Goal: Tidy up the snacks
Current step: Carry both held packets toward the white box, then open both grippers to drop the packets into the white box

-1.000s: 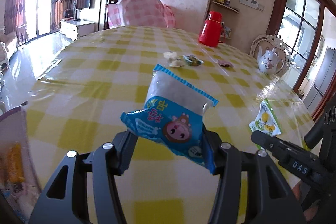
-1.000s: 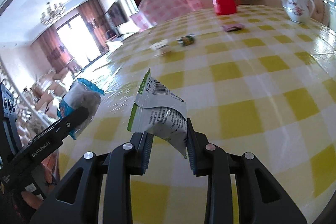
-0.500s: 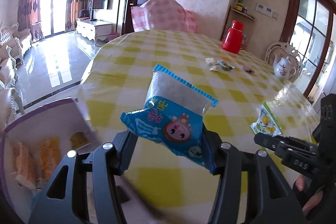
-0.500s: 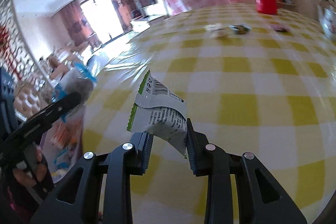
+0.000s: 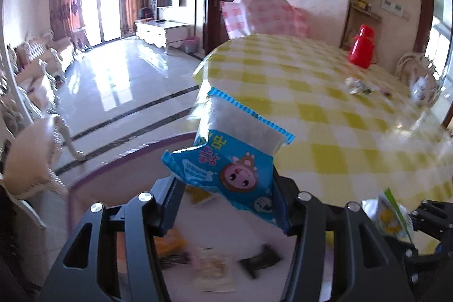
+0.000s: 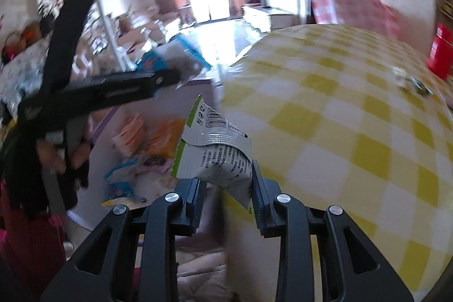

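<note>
My left gripper (image 5: 226, 205) is shut on a blue and white snack packet (image 5: 232, 157) with a cartoon face. It hangs over a purple-rimmed white bin (image 5: 119, 177) beside the table, with several snacks blurred inside. My right gripper (image 6: 226, 188) is shut on a white and green snack packet (image 6: 215, 154), held at the table's left edge above the same bin (image 6: 136, 143). The left gripper with its blue packet (image 6: 172, 58) shows in the right wrist view, upper left. The right gripper's packet (image 5: 393, 214) shows at the lower right of the left wrist view.
The table (image 5: 339, 115) has a yellow checked cloth. On its far side lie several small snacks (image 5: 358, 85), a red thermos (image 5: 362, 45) and a white teapot (image 5: 421, 87). A cream chair (image 5: 31, 157) stands left of the bin. Open shiny floor lies beyond.
Both grippers have swung left off the table with their packets. The bin, at the left edge before, now lies under them.
</note>
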`<state>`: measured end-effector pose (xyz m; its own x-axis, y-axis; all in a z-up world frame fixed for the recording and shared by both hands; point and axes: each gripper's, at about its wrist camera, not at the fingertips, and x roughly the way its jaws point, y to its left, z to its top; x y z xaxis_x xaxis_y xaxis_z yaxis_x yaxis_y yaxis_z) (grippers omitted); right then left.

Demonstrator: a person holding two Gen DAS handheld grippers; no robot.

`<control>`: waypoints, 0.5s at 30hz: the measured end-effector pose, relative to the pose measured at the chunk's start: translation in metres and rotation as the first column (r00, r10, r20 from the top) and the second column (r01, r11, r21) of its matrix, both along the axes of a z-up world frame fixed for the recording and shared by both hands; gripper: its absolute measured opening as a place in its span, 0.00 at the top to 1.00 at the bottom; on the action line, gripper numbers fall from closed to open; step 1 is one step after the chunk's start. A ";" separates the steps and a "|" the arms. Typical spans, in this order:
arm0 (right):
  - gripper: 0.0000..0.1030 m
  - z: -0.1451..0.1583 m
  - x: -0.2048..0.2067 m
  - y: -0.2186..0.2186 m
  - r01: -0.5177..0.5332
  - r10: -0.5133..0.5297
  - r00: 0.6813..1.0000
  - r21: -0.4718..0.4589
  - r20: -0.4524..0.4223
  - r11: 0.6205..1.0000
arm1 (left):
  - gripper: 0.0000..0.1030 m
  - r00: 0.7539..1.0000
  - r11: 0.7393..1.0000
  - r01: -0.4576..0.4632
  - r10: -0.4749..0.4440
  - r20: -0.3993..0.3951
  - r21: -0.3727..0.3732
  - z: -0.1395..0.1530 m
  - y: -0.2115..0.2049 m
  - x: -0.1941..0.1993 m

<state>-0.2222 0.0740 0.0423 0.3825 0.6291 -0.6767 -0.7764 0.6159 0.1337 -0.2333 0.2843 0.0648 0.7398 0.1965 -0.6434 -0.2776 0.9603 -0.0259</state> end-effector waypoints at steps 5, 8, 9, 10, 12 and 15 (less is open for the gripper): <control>0.71 -0.010 -0.025 0.039 -0.115 0.115 0.993 -0.049 0.000 0.992 | 0.47 0.998 0.999 -0.017 0.020 -0.057 0.051 0.002 0.026 -0.014; 0.68 -0.015 -0.040 0.057 -0.205 0.205 0.979 -0.039 -0.011 0.978 | 0.44 0.992 0.995 -0.019 0.030 -0.119 0.093 -0.002 0.036 -0.018; 0.64 -0.015 -0.041 0.058 -0.217 0.216 0.976 -0.032 -0.007 0.976 | 0.39 0.991 0.996 -0.030 0.041 -0.125 0.088 -0.002 0.040 -0.020; 0.47 -0.014 -0.044 0.059 -0.223 0.224 0.975 -0.030 0.002 0.974 | 0.24 0.991 0.994 -0.066 0.075 -0.108 0.081 0.000 0.044 -0.023; 0.35 -0.010 -0.043 0.053 -0.201 0.201 0.979 -0.011 0.031 0.979 | 0.12 0.990 0.991 -0.117 0.121 -0.073 0.064 0.006 0.049 -0.027; 0.35 -0.003 -0.024 0.033 -0.137 0.137 0.991 0.028 0.010 0.990 | 0.07 0.993 0.993 -0.117 0.117 -0.022 -0.001 0.014 0.046 -0.025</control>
<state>-0.2462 0.1070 0.0397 0.2971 0.6952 -0.6545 -0.8543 0.4997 0.1430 -0.2582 0.3300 0.0789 0.6979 0.2796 -0.6594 -0.3887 0.9212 -0.0207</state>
